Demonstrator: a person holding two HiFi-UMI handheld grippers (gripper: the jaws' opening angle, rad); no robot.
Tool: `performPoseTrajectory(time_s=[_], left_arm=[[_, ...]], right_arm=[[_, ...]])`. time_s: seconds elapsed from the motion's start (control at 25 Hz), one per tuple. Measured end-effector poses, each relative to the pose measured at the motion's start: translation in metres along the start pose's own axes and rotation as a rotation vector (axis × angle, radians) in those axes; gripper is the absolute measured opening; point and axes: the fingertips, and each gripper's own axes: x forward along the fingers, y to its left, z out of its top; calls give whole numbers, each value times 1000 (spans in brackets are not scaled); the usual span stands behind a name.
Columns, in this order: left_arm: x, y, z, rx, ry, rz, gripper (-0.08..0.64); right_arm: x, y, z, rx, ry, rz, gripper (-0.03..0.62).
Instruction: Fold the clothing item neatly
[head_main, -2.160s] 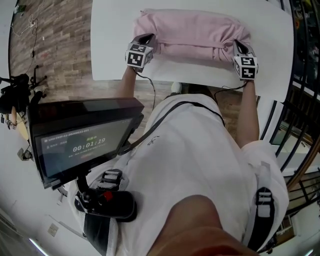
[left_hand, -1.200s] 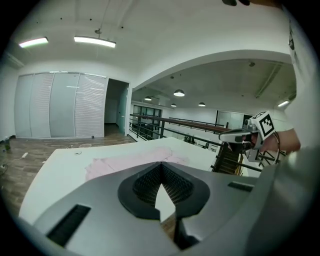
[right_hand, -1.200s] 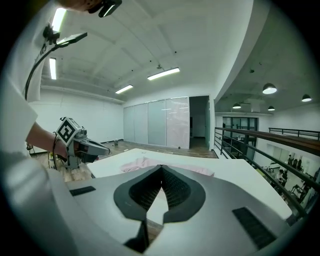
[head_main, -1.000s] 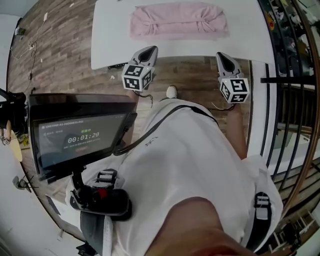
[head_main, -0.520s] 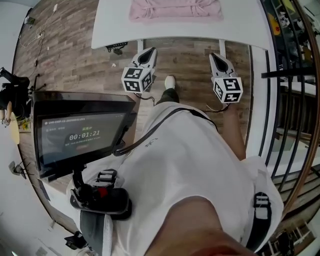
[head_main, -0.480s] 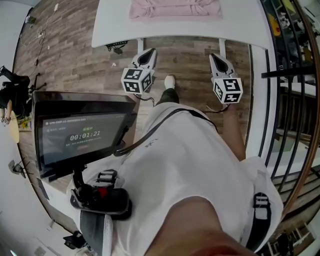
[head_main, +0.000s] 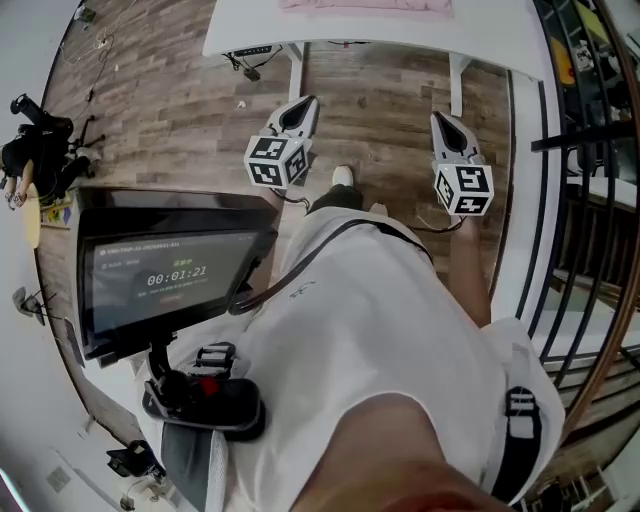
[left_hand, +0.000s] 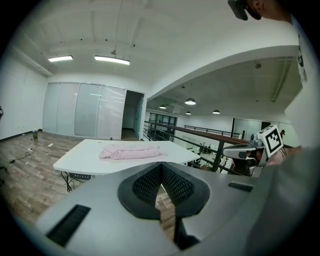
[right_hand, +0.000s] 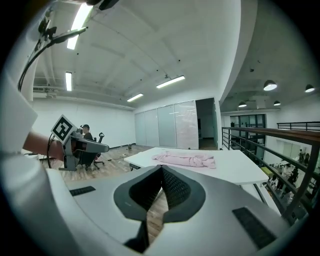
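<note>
The pink garment (head_main: 365, 4) lies folded into a long bundle on the white table (head_main: 490, 45), only its near edge showing at the top of the head view. It appears whole, small and far off, in the left gripper view (left_hand: 129, 151) and the right gripper view (right_hand: 186, 160). My left gripper (head_main: 305, 103) and right gripper (head_main: 443, 120) hang over the wooden floor, well short of the table. Both are shut with nothing between the pads, the jaws meeting in the left (left_hand: 161, 167) and right (right_hand: 161, 170) gripper views.
A monitor with a timer (head_main: 170, 275) hangs at my front left. A black railing (head_main: 560, 150) runs along the right. White table legs (head_main: 457, 80) and cables (head_main: 245, 60) are under the table. Black equipment (head_main: 35, 155) stands at far left. A person (right_hand: 86, 131) sits far away.
Both grippers let go of the garment's ends and drew back from the table over the floor. The table and garment have slid to the top edge of the head view.
</note>
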Motion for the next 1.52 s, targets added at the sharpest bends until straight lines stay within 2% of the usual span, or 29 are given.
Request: performPoseTrajectory(time_s=[0.16,0.56,0.68,0.88,1.0,1.28,1.52], left_arm=[[-20,-1,-1,6,-37,-11,3],[-17,-19,6,28,-48,-38,3],[-41,-21,-7,33,-35,-59,3],[-128,-17,-21,27,-41,-105,3],[-155,-25,-40,23,-31,-134,3],[-186,-51,-67,19,-6,-199,3],[-198,-74,-59,43,-38,-204,3]], right_arm=[[-16,15,-4,-2,-17,-4,3],[-30,-6,-3,45,-43,-36,3],[-43,22,-6,63,-49,-40,3],[-89,110,-2,58,-45,-70,3],[-114,136,-15,68,-33,-93,3],[-167,161,-38,112,-35,-146,3],[-196,157,-34,89,-58,-150,3]])
